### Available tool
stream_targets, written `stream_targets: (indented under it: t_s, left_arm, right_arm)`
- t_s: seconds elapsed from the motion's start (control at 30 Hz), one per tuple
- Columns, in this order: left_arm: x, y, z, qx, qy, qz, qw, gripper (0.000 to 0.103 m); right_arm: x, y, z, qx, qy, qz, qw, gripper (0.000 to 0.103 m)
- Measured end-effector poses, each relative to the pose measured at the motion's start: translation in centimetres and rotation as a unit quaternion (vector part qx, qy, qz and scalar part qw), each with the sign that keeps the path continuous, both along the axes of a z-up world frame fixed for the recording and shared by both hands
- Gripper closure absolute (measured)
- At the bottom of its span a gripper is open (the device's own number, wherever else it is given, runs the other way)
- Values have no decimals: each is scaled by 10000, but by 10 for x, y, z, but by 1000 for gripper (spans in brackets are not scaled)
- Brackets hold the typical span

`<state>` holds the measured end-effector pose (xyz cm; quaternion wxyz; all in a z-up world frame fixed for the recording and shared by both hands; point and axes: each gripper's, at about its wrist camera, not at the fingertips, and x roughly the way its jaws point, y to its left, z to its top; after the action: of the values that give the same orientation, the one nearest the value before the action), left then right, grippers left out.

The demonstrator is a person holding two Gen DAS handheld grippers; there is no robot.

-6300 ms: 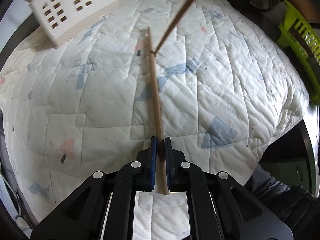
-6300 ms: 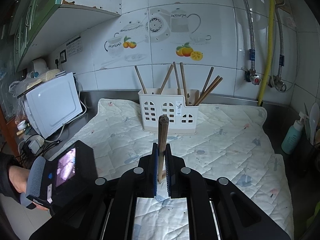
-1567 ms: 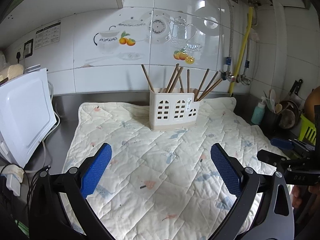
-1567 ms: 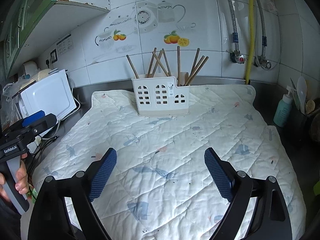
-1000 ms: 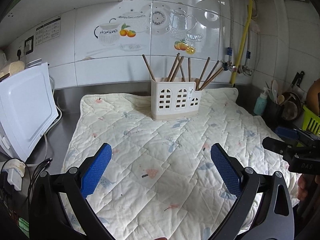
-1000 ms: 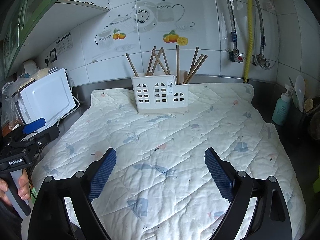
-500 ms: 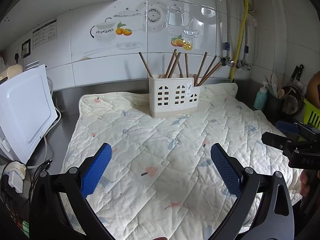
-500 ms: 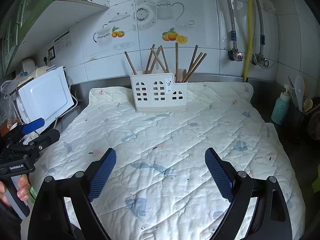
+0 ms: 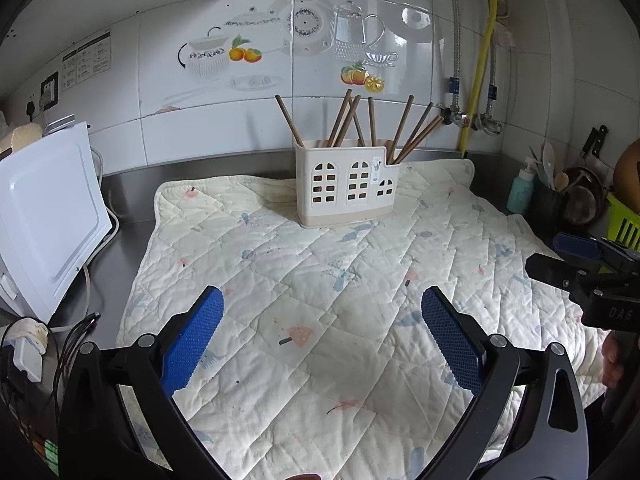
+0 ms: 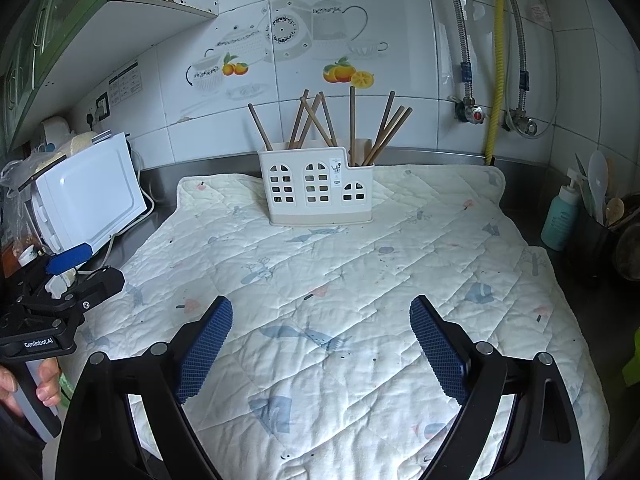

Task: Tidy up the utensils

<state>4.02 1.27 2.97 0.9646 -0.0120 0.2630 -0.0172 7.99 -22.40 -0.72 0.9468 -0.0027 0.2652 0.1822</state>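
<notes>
Quilted mat [image 10: 360, 264] covers the desk, bare of loose utensils, and at its far edge, straight ahead of both, stands the white caddy [image 10: 316, 186] with chopsticks [image 10: 352, 126] upright inside, while the left hand-held gripper [image 9: 322, 334] and right hand-held gripper [image 10: 322, 350] hover near the front edge, jaws spread wide and empty, neither clearly nearer.

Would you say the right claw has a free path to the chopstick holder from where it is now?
Probably yes: the right claw is open and empty, and only bare quilt lies between it and the chopstick holder.
</notes>
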Motion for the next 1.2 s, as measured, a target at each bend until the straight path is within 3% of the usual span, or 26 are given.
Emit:
stream_targets:
  t_s: [1.2]
  left_arm:
    - [4, 1, -4, -7, 54, 18, 10000, 5]
  right_arm:
    - [1, 1, 0, -16, 8, 3, 10000, 16]
